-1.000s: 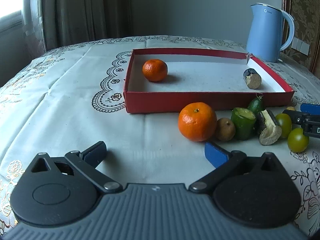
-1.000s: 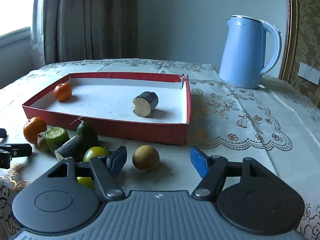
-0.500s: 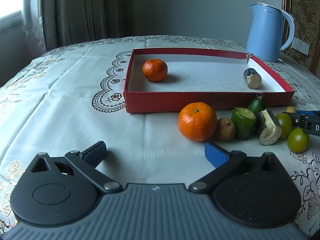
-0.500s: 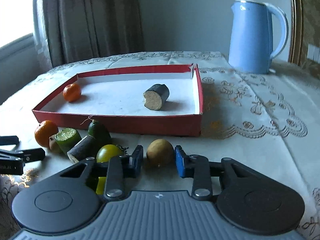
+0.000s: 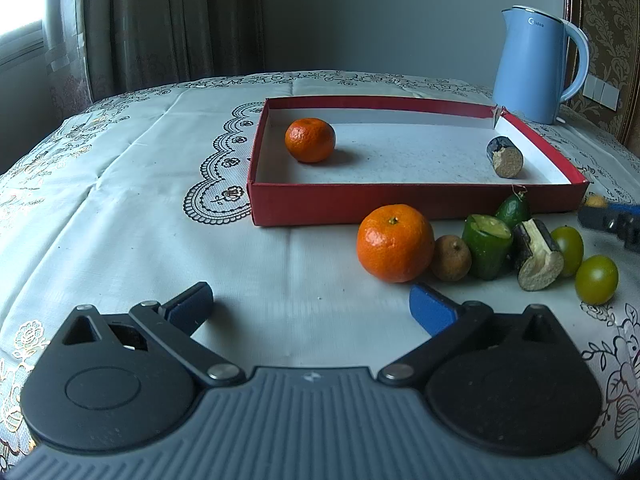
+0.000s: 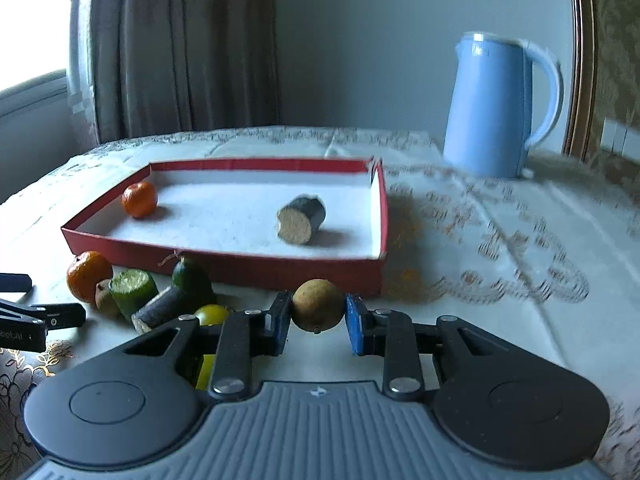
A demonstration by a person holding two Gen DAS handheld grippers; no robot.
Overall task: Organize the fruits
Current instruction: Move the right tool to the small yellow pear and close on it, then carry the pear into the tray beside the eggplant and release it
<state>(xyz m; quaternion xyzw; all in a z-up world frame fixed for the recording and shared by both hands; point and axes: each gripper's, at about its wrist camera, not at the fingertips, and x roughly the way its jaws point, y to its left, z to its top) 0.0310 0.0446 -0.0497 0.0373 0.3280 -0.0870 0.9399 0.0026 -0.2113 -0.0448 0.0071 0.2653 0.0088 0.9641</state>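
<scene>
Your right gripper point(image 6: 316, 322) is clenched on the small brown fruit point(image 6: 317, 310), one blue pad on each flank, the fruit apparently lifted just clear of the tablecloth point(image 6: 500, 280) in front of the red tray point(image 6: 224, 258). Your left gripper point(image 5: 310, 306) sits released, jaws wide and holding nothing, low over the cloth near the large orange point(image 5: 394, 249).

Risk: the fruit is round and held only at its widest part (contact looks thin), so in my judgement a quick swing toward the tray could let it roll out. Clipping the tray's near wall on the way over would do the same.

Tray contents: one small orange point(image 6: 139, 199) at the left end, one dark cut cylinder piece point(image 6: 300, 220) toward the right. The remaining loose fruit lies clustered in front of the tray.
</scene>
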